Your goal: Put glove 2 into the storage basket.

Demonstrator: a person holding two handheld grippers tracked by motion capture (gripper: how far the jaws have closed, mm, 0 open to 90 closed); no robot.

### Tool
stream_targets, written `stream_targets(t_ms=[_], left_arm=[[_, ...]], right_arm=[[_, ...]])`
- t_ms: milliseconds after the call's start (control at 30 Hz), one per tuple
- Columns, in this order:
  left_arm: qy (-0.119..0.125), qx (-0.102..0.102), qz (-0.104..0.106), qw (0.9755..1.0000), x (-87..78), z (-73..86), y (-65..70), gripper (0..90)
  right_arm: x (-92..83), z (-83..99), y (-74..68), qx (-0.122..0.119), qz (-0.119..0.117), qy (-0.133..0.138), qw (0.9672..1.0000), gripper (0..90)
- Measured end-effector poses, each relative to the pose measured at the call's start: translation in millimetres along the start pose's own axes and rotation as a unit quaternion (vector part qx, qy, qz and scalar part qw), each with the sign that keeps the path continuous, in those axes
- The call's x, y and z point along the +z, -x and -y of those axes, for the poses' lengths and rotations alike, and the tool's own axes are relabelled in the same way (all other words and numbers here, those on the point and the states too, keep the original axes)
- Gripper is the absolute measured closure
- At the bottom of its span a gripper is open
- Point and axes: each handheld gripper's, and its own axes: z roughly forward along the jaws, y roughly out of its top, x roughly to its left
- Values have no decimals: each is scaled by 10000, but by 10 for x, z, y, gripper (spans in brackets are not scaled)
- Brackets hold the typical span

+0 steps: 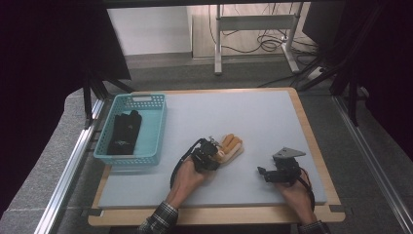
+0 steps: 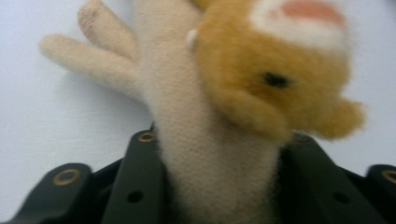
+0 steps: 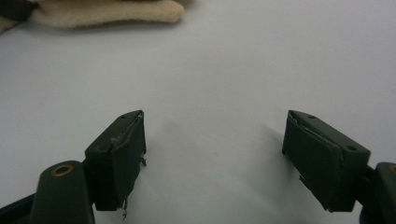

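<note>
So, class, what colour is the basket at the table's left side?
Teal, an openwork basket; the high view shows it best.

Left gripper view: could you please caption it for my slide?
Left tongs shut on a cream-and-orange plush glove lying on the grey mat.

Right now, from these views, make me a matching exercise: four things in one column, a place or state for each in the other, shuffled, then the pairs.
Things:
1. left claw
2. right claw
3. black glove
4. teal basket

Places or states:
A. lies inside the basket
B. open over the bare grey mat
C. shut on the cream and orange plush glove
D. stands at the mat's left edge

Pairs: 1-C, 2-B, 3-A, 4-D
</note>
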Motion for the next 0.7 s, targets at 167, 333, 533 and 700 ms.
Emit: stream_targets(t_ms=[167, 333, 533, 700], left_arm=[[197, -129, 16, 9997, -108, -17, -91, 725], [329, -188, -99, 9992, -261, -48, -193, 730], [427, -323, -294, 9981, -518, -69, -381, 727], [522, -501, -578, 9957, -817, -75, -600, 726]], right_arm=[[0, 0, 0, 6, -2, 0, 10000, 207], [-1, 0, -1, 10, -3, 0, 10000, 207], [0, 1, 0, 6, -4, 4, 10000, 207], [-2, 1, 1, 4, -4, 3, 10000, 206]])
